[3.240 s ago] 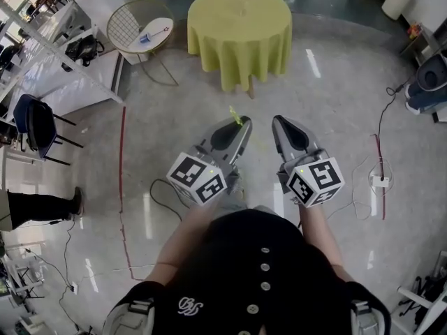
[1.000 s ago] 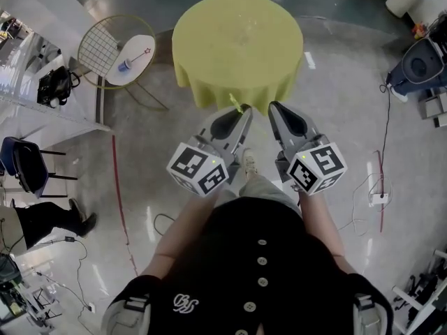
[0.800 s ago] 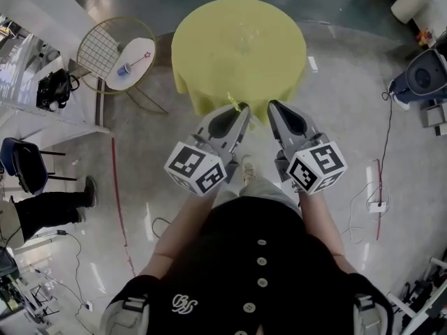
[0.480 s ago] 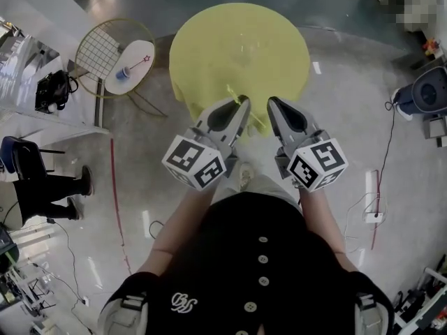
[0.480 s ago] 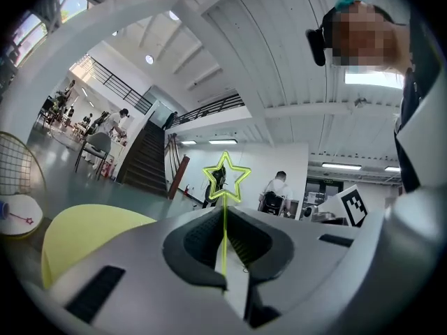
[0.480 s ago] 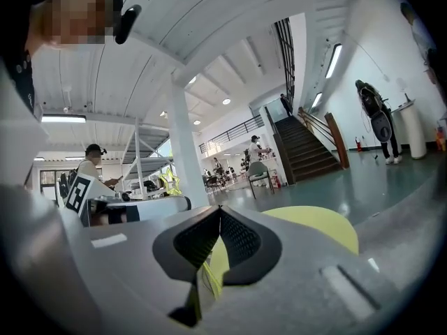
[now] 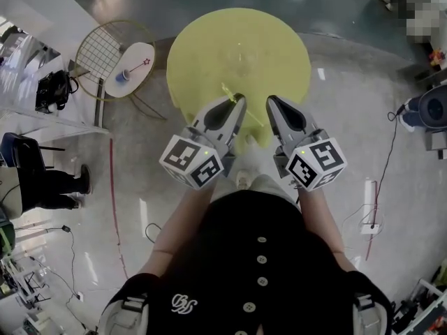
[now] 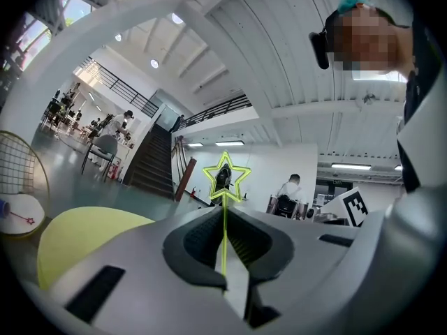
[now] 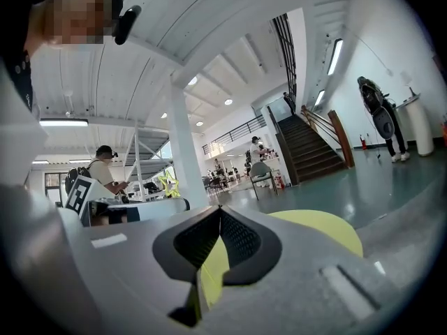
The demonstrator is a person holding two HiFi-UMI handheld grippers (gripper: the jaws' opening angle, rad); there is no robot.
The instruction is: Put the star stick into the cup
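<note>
Left gripper (image 7: 239, 98) (image 8: 225, 209): jaws pressed together on the stem of the star stick (image 8: 224, 234) (image 7: 228, 88), star end poking out past the tips, stick upright along the jaw line. Right gripper (image 7: 269, 98) (image 9: 218, 209): jaws pressed together, nothing between them. Both held side by side over the near edge of the yellow table (image 7: 237, 47). Side table (image 7: 142, 49) well off to the left carries a blue cup (image 7: 123, 77).

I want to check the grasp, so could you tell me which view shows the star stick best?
The left gripper view: the star stick stands clamped in the left gripper, star outline clear. The head view shows a thin sliver; the right gripper view, a tiny star.
</note>
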